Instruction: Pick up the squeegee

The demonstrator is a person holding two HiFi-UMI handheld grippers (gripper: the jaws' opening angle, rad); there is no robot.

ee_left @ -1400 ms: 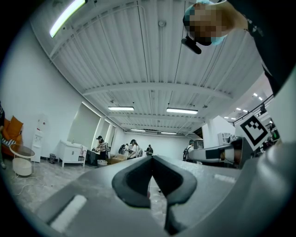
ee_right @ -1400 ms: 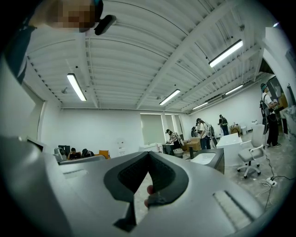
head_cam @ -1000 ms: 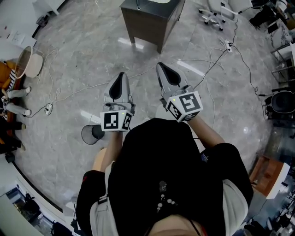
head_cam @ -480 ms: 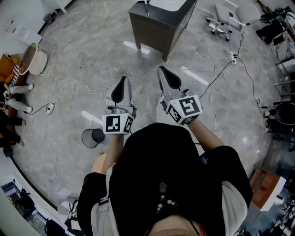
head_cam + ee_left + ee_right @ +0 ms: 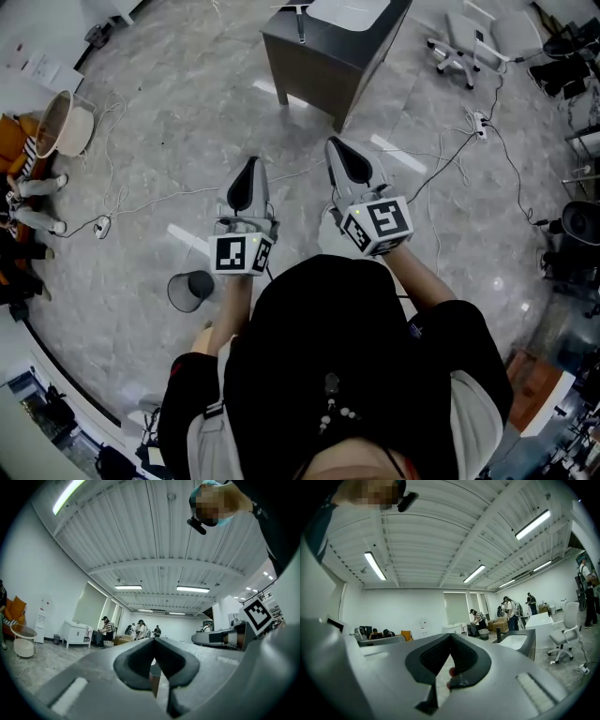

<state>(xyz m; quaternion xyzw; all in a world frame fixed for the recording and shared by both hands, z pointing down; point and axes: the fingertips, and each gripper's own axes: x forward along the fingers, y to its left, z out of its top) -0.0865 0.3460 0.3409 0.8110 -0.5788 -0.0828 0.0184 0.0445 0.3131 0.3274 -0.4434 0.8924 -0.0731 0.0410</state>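
No squeegee can be made out in any view. My left gripper [image 5: 248,167] and right gripper [image 5: 336,146] are held side by side in front of the person, pointing level across the grey floor toward a dark cabinet [image 5: 328,61] with a white basin [image 5: 347,11] on top. A thin dark upright thing [image 5: 298,21] stands beside the basin; what it is I cannot tell. In the left gripper view the left gripper [image 5: 153,639] has its jaws meeting at the tips with nothing between them. The right gripper [image 5: 451,635] looks the same, with the cabinet [image 5: 524,644] ahead to the right.
A wire waste bin [image 5: 190,290] stands on the floor at the left. Cables [image 5: 441,150] and a power strip [image 5: 483,125] lie to the right. An office chair [image 5: 464,47] stands past the cabinet. A round basket table [image 5: 66,122] is far left. Several people stand at the room's far end.
The person has walked toward the cabinet, which now shows more fully at the head view's top. Both grippers moved along with the person and stayed shut.
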